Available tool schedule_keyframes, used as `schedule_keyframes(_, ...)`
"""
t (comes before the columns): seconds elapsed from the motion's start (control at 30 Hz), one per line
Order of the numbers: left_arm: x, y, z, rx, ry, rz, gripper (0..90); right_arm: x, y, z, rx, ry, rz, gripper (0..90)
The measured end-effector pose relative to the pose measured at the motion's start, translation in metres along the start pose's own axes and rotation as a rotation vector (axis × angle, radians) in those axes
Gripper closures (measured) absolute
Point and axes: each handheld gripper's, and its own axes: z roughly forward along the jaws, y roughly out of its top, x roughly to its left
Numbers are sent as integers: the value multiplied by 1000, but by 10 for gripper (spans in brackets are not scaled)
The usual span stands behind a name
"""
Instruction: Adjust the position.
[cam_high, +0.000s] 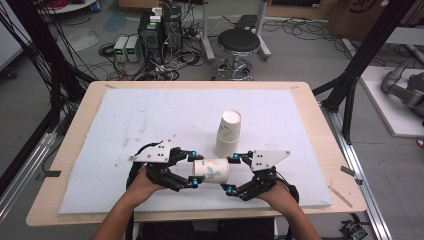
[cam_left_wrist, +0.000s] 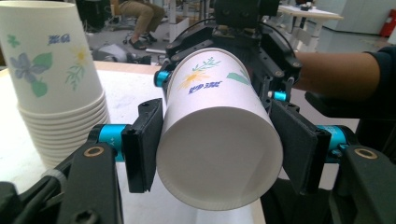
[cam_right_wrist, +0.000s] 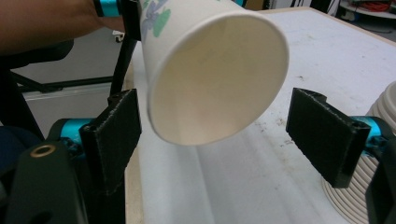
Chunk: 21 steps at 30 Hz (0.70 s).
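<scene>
I see my two hands at the near edge of the counter (cam_high: 310, 107), and a paper cup (cam_high: 211, 171) lies on its side in the air between them. My left gripper (cam_high: 192, 171) squeezes the cup, one black pad on each side (the flowers on it face up). The cup's open mouth points at my right gripper (cam_high: 231, 173). That gripper is wide, with its pads (cam_right_wrist: 113, 135) on both sides of the mouth, not touching it. Just behind the cup, a little farther from me, a stack of cups (cam_high: 228, 133) stands upside down on the white mat (cam_high: 150, 115). Far behind the cup, past the counter, a black stool (cam_high: 239, 42) stands on the floor.
</scene>
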Motion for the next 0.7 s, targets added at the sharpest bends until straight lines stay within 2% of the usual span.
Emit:
schedule_keyframes(0.27, -1, 0, 3, -9, -28, 4, 374, 0, 1, 5, -22, 34, -2, 184)
schedule_keyframes(0.53, 0, -3, 3, -32, -38, 0, 374, -3, -2, 7, -59, 93, 5, 258)
schedule_keyframes(0.7, 2, -6, 2, -62, -54, -14, 374, -3, -2, 4, -95, 96, -4, 305)
